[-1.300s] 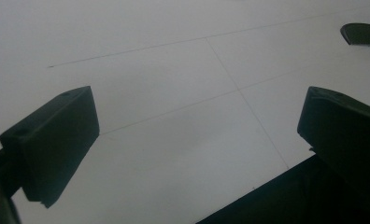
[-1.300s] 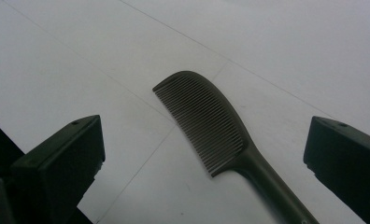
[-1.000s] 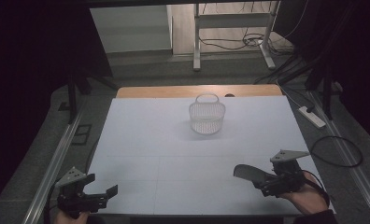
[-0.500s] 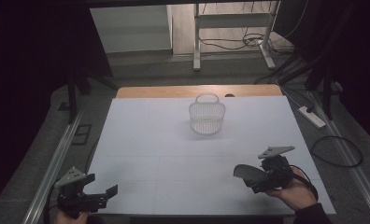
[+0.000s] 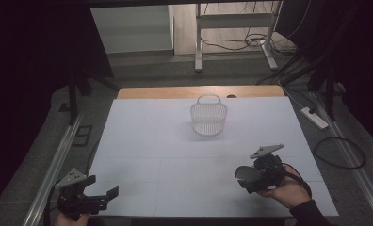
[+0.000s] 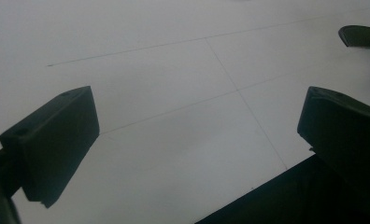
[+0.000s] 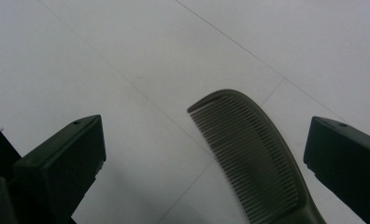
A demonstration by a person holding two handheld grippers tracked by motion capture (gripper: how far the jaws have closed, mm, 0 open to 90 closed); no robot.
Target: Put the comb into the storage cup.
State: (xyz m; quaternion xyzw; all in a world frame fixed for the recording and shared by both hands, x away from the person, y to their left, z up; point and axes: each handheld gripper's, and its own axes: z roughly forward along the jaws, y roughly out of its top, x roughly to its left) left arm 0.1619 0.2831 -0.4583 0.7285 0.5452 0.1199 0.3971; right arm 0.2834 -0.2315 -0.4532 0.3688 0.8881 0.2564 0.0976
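A dark olive comb [image 7: 253,154] lies flat on the white table [image 5: 166,155], with its teeth toward the left in the right gripper view. My right gripper [image 7: 206,142] is open, one jaw on each side of the comb and neither touching it. In the high view the comb [image 5: 243,173] sticks out to the left of the right gripper [image 5: 256,178], which a hand holds at the front right. My left gripper [image 5: 102,195] is open over the table's front left corner, and nothing sits between its jaws [image 6: 197,140].
A white mesh basket [image 5: 208,117] with a handle stands upright at the back middle of the table. A dark rounded shape [image 6: 360,35] shows far off in the left gripper view. A power strip [image 5: 314,117] and cables lie on the floor to the right.
My right gripper has slid left across the table until its jaws straddle the comb. The comb, the basket and the left gripper have stayed put.
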